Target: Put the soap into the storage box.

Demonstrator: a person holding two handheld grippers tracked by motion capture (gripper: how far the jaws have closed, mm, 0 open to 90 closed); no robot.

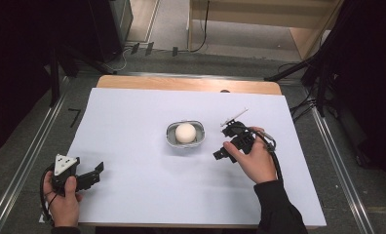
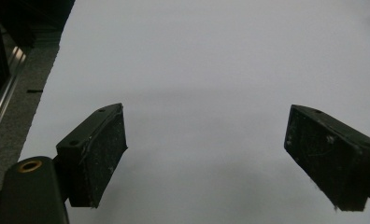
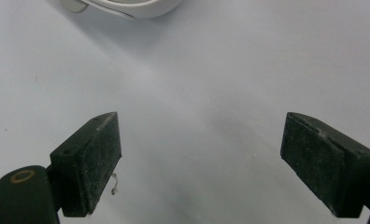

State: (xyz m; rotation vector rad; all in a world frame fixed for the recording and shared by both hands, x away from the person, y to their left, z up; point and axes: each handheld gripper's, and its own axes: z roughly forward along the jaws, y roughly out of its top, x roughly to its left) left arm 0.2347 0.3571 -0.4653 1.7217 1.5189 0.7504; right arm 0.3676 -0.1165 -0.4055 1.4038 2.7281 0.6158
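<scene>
Left hand-held gripper [image 1: 94, 174] jaws apart over bare white counter [image 1: 132, 195], right hand-held gripper [image 1: 223, 150] jaws apart, nothing held, near bowl [image 1: 185, 141] holding white ball [image 1: 185, 132]

Black grippers, left gripper [image 1: 94, 173] grey-plated; dark sleeve [image 1: 279, 209]; black cables [image 1: 278, 163].

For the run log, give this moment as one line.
left gripper open, idle | right gripper open beside small grey bowl | round white ball inside

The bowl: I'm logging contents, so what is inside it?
One white ball sits in the bowl, covering most of its floor. What lies beneath the ball is hidden.
</scene>
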